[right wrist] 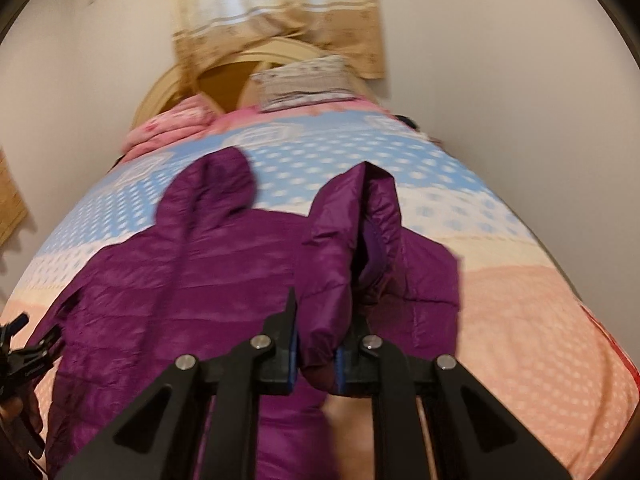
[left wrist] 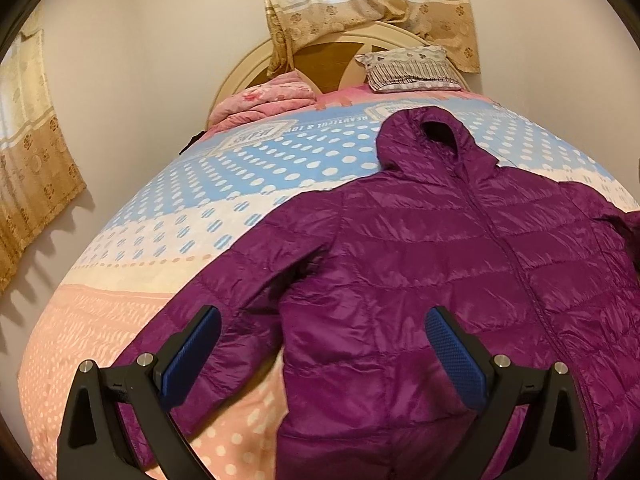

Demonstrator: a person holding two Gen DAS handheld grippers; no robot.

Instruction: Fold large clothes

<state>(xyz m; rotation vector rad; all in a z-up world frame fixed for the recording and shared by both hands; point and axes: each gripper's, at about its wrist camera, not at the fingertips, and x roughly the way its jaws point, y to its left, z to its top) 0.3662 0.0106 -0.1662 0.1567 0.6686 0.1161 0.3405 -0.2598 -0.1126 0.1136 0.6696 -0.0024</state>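
This is a bedroom in a home. A bed (left wrist: 168,216) fills most of the frame, spread with a dotted sheet in bands of blue, cream and peach. At the top centre a rounded cream headboard (left wrist: 256,60) stands against a plain pale wall (left wrist: 132,64). A patterned pillow (left wrist: 412,68) leans on it, with a folded pink quilt (left wrist: 268,100) just to its left. Beige flowered curtains (left wrist: 360,4) hang over the headboard, and another curtain (left wrist: 32,152) hangs at the left edge. A purple jacket (left wrist: 420,260) lies spread on the sheet.
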